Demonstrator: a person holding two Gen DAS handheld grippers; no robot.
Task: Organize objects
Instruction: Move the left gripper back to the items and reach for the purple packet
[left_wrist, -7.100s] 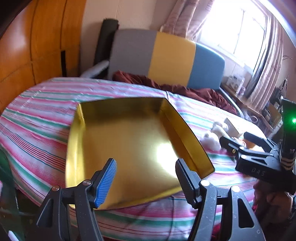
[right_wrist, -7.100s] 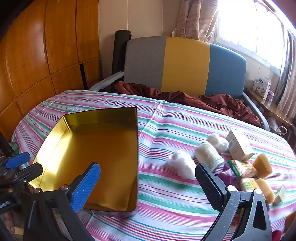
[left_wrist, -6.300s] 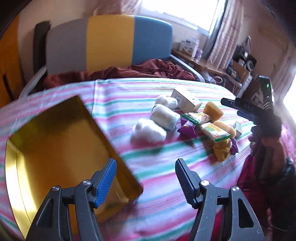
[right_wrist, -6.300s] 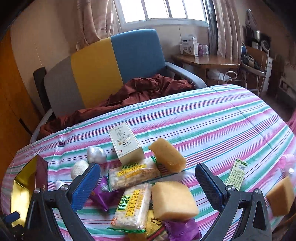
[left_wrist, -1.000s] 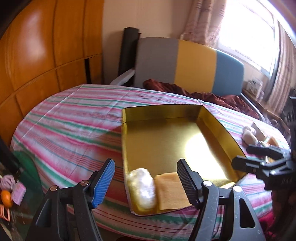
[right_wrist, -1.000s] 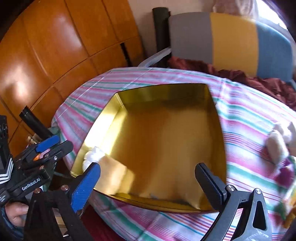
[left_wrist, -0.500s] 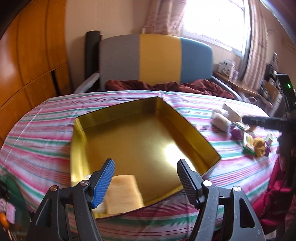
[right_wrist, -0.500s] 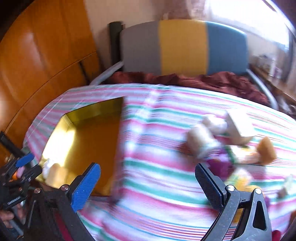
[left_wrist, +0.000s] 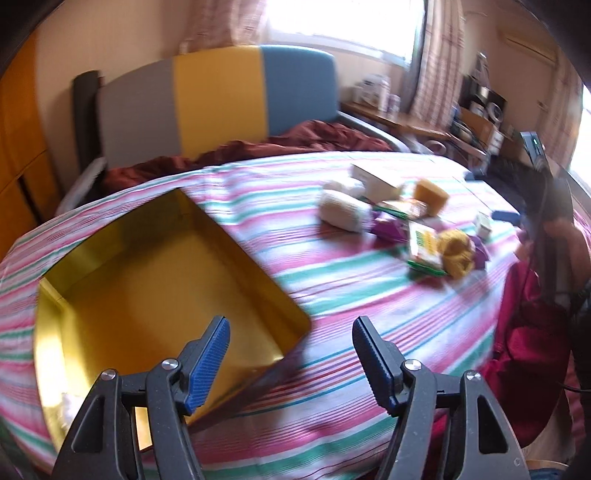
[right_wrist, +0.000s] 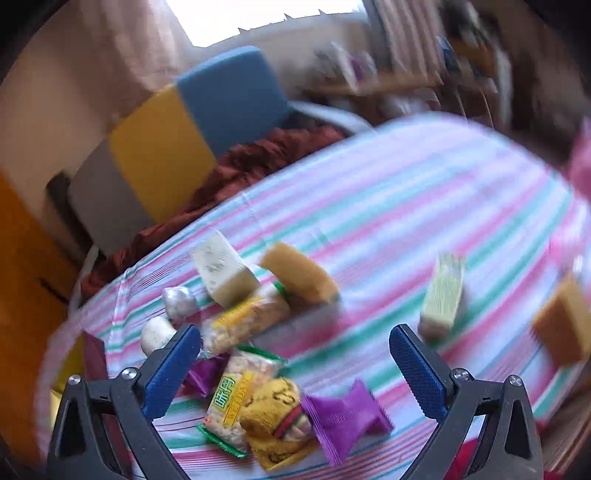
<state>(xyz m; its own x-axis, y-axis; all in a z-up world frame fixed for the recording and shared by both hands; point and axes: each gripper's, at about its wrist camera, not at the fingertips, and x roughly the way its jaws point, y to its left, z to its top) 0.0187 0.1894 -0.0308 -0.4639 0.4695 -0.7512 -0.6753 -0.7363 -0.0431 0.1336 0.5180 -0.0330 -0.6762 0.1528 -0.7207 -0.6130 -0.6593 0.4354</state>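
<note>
1. Tin (left_wrist: 159, 280): gold, open-topped, on the striped bench (left_wrist: 369, 295) at its left end; I use it as the collecting box, so it sits clear of the clutter.
2. Loose pile (right_wrist: 266, 369): snack packs, sponges, purple wrappers, white rolls, well apart from the tin, awaiting pickup.
3. Left tongs (left_wrist: 291, 354): jaws have just been closing slightly, wide apart, nothing between them.
4. Right tongs (right_wrist: 295, 365): gaping, empty, over the pile, I judge to choose the next piece.

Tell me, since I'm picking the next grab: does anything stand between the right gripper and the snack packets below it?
Nothing visible does. The right gripper is open and empty, and the snack packets lie uncovered on the striped tablecloth just below its jaws. The purple wrapper and yellow plush crowd against them, so a clean pinch may be awkward.
</note>
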